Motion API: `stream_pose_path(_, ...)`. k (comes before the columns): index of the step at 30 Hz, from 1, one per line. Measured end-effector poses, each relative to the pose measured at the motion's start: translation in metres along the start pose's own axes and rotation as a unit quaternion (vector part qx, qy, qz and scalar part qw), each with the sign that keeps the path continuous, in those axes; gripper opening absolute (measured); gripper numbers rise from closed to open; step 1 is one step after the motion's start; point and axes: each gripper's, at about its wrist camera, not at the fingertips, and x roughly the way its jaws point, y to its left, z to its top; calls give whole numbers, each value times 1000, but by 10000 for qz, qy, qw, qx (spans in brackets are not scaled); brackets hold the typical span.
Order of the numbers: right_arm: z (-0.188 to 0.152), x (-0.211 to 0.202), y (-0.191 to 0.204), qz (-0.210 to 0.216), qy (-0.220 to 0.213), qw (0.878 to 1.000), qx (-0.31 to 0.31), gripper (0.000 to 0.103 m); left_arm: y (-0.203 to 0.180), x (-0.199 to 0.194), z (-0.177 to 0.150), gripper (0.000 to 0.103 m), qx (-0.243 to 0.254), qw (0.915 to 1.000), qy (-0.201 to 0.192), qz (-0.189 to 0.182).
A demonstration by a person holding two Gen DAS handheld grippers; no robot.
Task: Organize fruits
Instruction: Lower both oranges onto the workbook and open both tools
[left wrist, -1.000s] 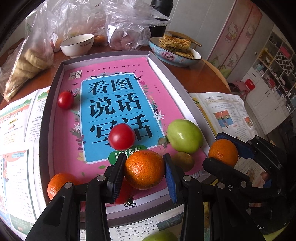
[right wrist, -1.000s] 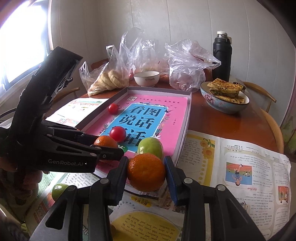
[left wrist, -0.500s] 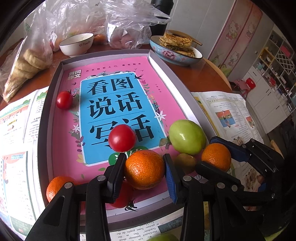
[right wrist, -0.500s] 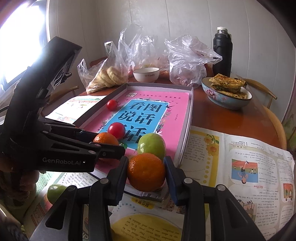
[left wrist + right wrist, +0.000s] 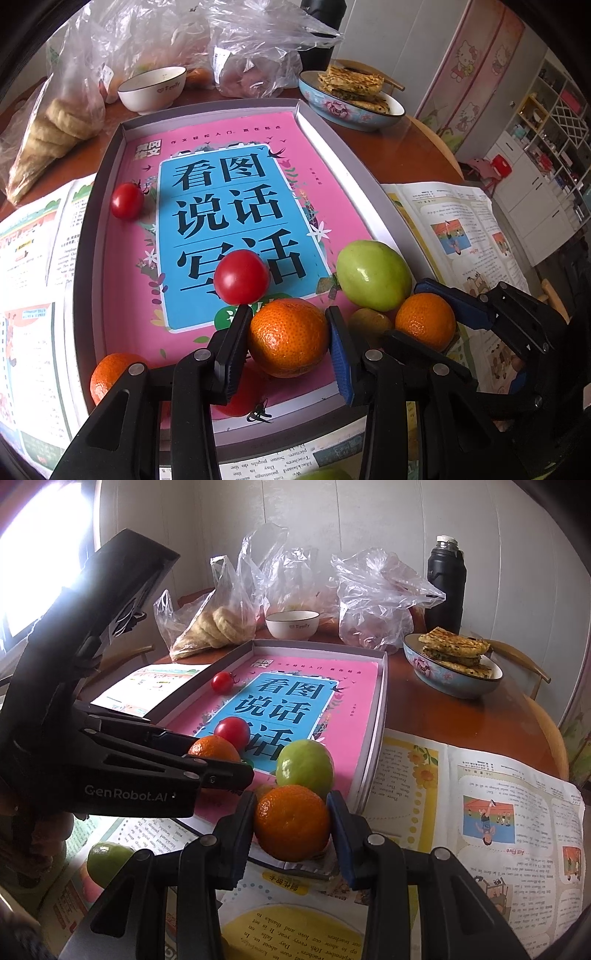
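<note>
Currently my left gripper (image 5: 288, 341) pinches one orange (image 5: 289, 338) at lower centre of its view, over the pink book (image 5: 229, 206) in the grey tray (image 5: 94, 229). My right gripper (image 5: 291, 825) pinches a second orange (image 5: 291, 823) at lower centre, beside the tray's near corner. Nearby: green fruit (image 5: 373, 275), cherry tomato (image 5: 242, 277).

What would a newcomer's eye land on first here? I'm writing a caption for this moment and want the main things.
Two orange mandarins stand out, one clamped in the left gripper over the near end of the grey tray, one in the right gripper at the tray's near right corner. Behind them a green fruit and a red tomato lie on the pink book that fills the tray.
</note>
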Motion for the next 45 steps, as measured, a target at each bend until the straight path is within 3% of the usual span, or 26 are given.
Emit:
stream_pose_path(30,-2,-12,2,-109,11,9999,-78,42,-4,-2,-1,42,86,9999,-35,77)
stream_pose_path(37,-1,-17,1,-166,-27,9998,-52,50,-3,-6,-4,42,78,9999,-67,105)
stream_pose_path(45,-2,-20,1,-178,-41,9998,-28,50,-6,-15,-5,44,108,9997,-183,150)
